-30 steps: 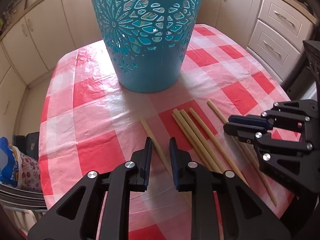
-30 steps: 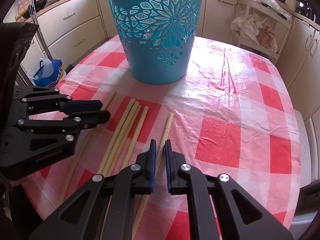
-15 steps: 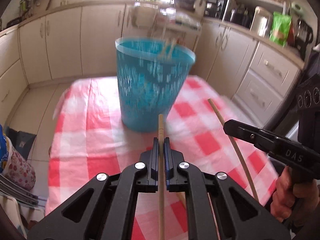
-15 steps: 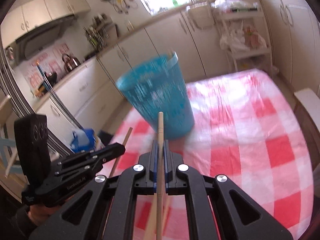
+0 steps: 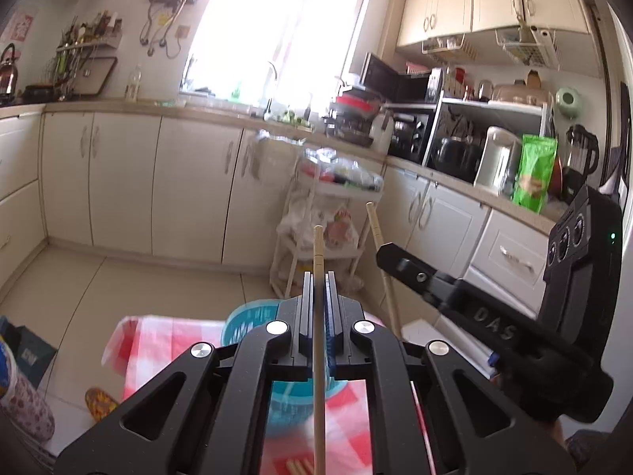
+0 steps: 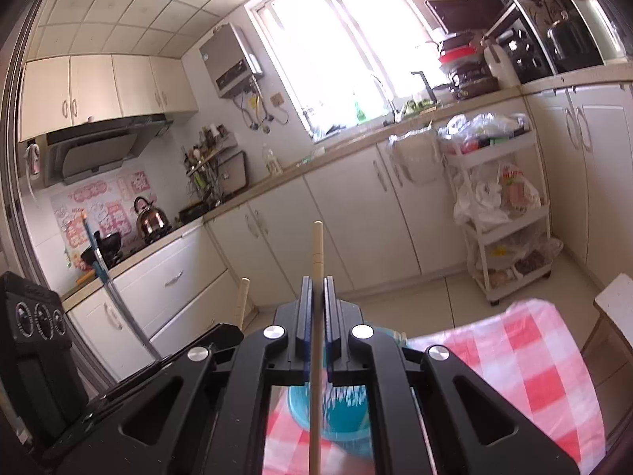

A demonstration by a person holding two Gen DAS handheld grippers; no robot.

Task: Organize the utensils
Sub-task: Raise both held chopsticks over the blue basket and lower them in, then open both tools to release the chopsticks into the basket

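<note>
My left gripper (image 5: 317,277) is shut on a wooden chopstick (image 5: 318,249) that stands upright between its jaws, high above the table. My right gripper (image 6: 316,281) is shut on another wooden chopstick (image 6: 317,249), also upright. The right gripper shows in the left wrist view (image 5: 385,253) with its chopstick (image 5: 376,229). The left gripper's chopstick tip (image 6: 243,301) shows in the right wrist view. The teal cut-out basket (image 5: 253,320) (image 6: 344,415) stands below on the red checked tablecloth (image 6: 526,372). More chopsticks (image 5: 298,465) lie on the cloth.
Cream kitchen cabinets (image 5: 118,182) and a white trolley (image 6: 502,213) with bags stand behind the table. A counter with appliances (image 5: 474,150) runs along the right. A slipper (image 5: 101,401) lies on the floor by the table.
Both grippers closed on one chopstick each, lifted them off the cloth and tilted upward. The basket now sits low in both views, under the grippers.
</note>
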